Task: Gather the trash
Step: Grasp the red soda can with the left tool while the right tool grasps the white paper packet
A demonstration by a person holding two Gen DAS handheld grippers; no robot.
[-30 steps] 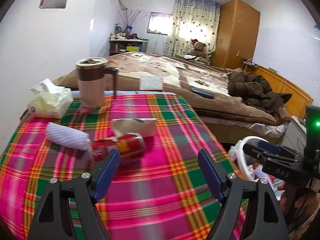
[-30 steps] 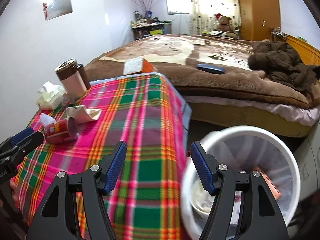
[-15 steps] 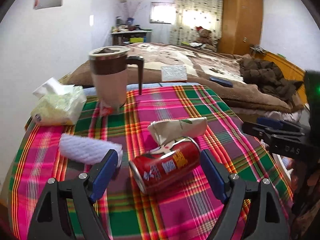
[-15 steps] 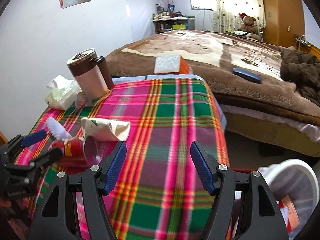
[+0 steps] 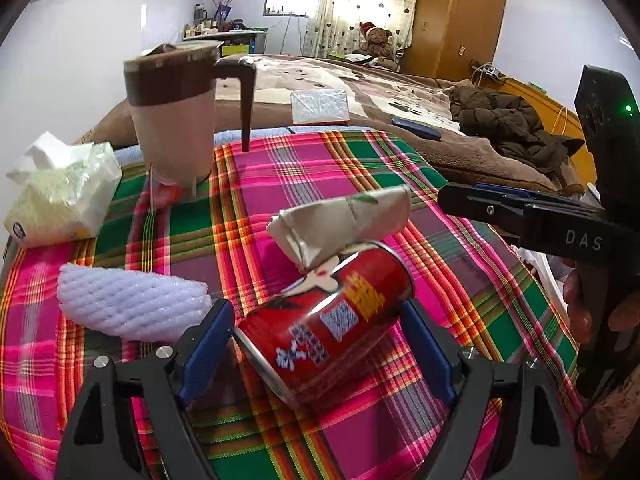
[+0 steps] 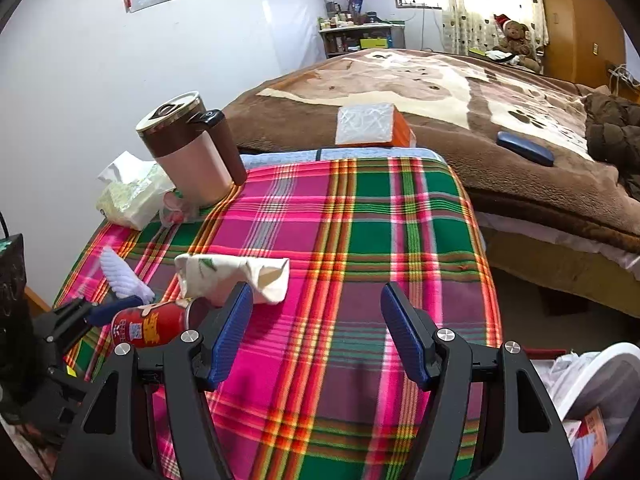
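Observation:
A red drink can point(image 5: 328, 320) lies on its side on the plaid tablecloth point(image 5: 304, 184). My left gripper point(image 5: 314, 314) straddles it, one blue pad close on each side; the jaws are closing, and I see no pad pressing on the can. A crushed beige paper carton point(image 5: 344, 220) leans on the can's far end. A white foam net sleeve point(image 5: 132, 304) lies just left of it. My right gripper point(image 6: 317, 300) hovers open over bare cloth, to the right of the carton point(image 6: 236, 276) and the can point(image 6: 152, 326), with nothing between its fingers.
A brown-and-pink lidded mug point(image 5: 172, 120) and a tissue pack point(image 5: 60, 196) stand at the table's far left. A white bin point(image 6: 592, 392) holding trash sits on the floor past the table's right edge. A bed point(image 6: 460, 92) lies behind the table.
My left gripper has moved forward and down until the red can lies between its jaws. The right gripper has swung left, away from the bin and over the tablecloth.

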